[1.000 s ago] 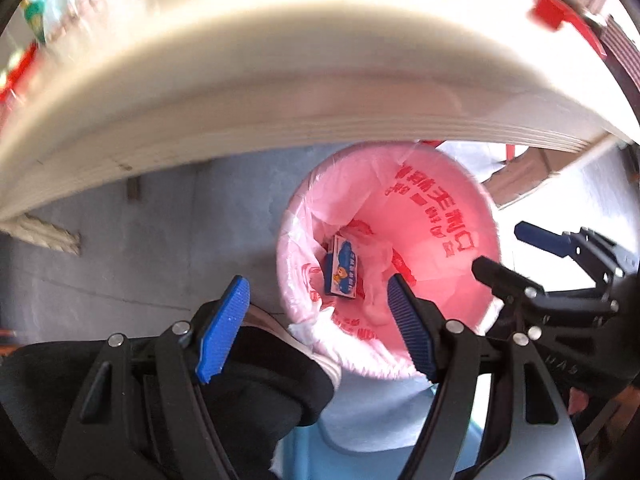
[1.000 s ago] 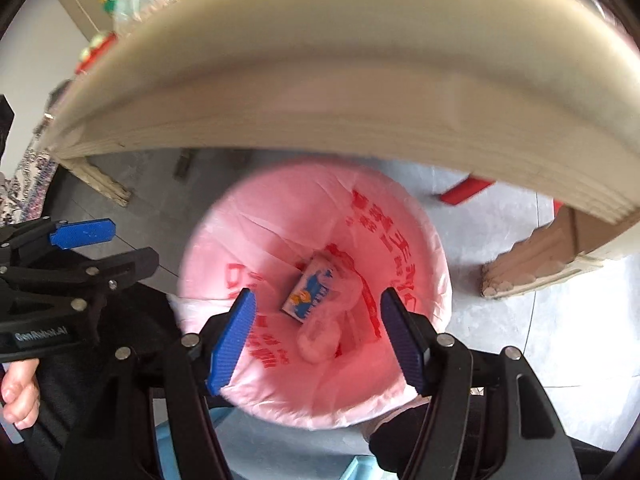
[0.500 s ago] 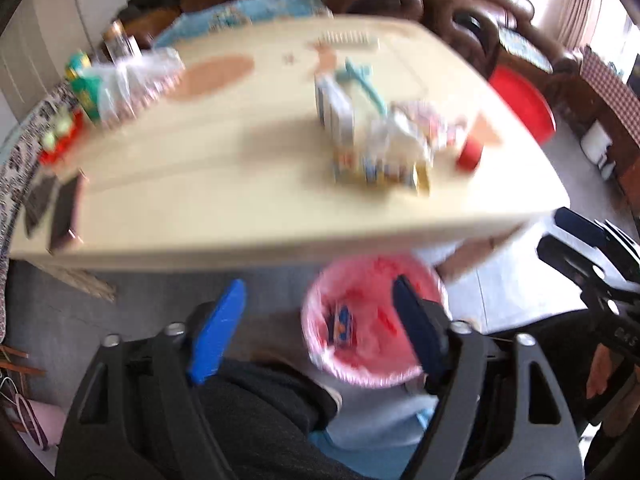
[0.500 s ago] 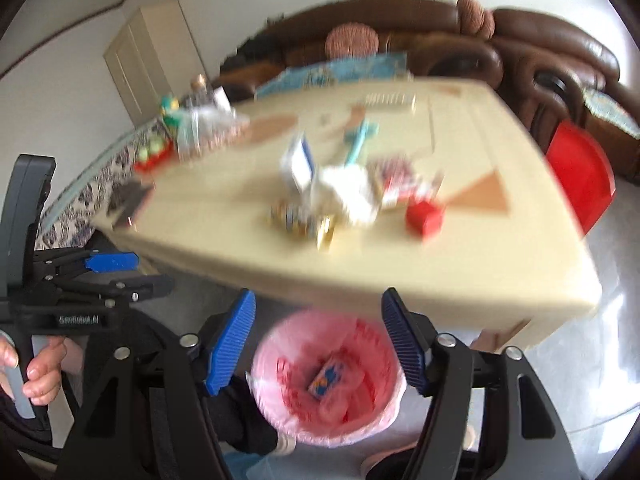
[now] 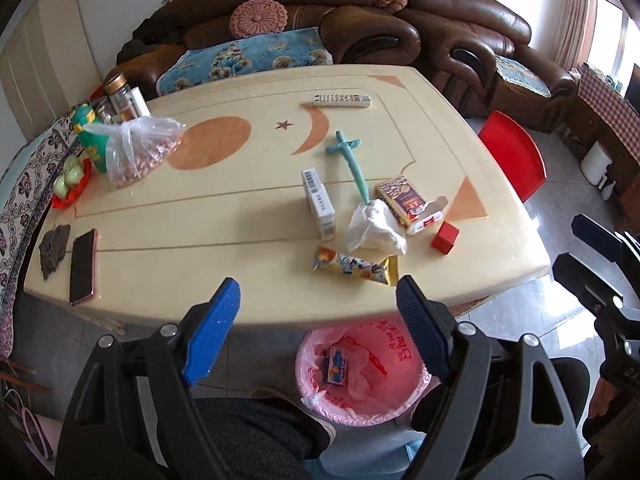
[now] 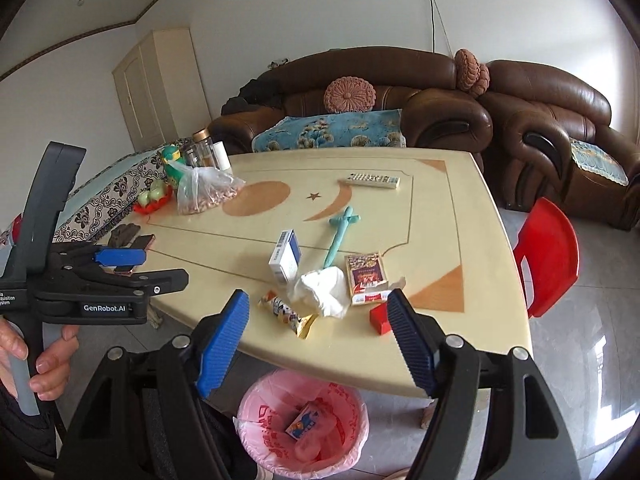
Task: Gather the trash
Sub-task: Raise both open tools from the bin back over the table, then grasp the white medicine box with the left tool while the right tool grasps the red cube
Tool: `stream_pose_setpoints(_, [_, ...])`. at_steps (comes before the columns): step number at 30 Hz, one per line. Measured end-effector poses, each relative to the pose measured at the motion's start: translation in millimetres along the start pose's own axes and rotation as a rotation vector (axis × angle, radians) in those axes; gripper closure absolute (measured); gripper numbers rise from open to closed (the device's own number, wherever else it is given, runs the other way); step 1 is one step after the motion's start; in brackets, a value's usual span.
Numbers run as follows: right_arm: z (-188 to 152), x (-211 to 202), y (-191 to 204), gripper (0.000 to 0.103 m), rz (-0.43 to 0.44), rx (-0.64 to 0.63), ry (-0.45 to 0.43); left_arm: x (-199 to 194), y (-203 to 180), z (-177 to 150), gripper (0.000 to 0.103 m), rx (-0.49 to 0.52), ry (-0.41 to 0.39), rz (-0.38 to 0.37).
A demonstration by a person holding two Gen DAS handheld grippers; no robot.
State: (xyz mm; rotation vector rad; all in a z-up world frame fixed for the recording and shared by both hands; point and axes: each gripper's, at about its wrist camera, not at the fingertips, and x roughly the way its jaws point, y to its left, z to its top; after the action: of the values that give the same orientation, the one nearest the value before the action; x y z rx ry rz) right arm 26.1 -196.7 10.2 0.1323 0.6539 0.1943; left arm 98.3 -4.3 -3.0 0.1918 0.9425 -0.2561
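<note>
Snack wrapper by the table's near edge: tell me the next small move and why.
Probably lower the left gripper onto the snack wrapper. Both grippers are open and empty, it is the nearest litter, and the pink-lined bin sits just below that edge.

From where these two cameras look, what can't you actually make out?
- Bin: left view, the right finger hides its right rim; deeper contents lie under the small carton and crumpled liner.
- Red box: right view, the right finger covers part of it.
- Remote control: both views, buttons too small to read.
- Bottles: left view, partly behind the plastic bag.
- Phone: right view, mostly behind the other tool.
</note>
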Motion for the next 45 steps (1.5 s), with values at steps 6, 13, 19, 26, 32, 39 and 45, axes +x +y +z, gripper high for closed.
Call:
stream_pose_setpoints(6, [7, 7, -11, 0.033, -0.012, 0.01, 0.006, 7, -4, 12, 0.024, 0.019, 0.008, 0.0])
stream_pose_setpoints(13, [10, 20, -23, 0.033, -0.031, 0.01, 0.036, 25, 4, 33, 0.024, -0.009, 0.039, -0.01])
stream_pose_setpoints(19, [12, 31, -30, 0.033, -0.036, 0.014, 0.051, 42, 7, 48, 0.024, -0.022, 0.065, -0.012])
stream_pose_setpoints(26, [11, 47, -37, 0.033, -0.034, 0.012, 0.078, 63, 5, 55, 0.024, -0.026, 0.098, -0.016])
stream_pose_setpoints(32, [11, 65, -39, 0.033, -0.031, -0.006, 0.112, 80, 2, 61, 0.024, -0.024, 0.121, -0.008])
stream_pose_setpoints(39, [4, 85, -49, 0.033, -0.034, -0.012, 0.156, 101, -1, 70, 0.024, -0.022, 0.149, -0.003])
stream_pose_setpoints(45, [-1, 100, -58, 0.033, -0.042, -0.017, 0.192, 121, -2, 76, 0.024, -0.024, 0.179, 0.0])
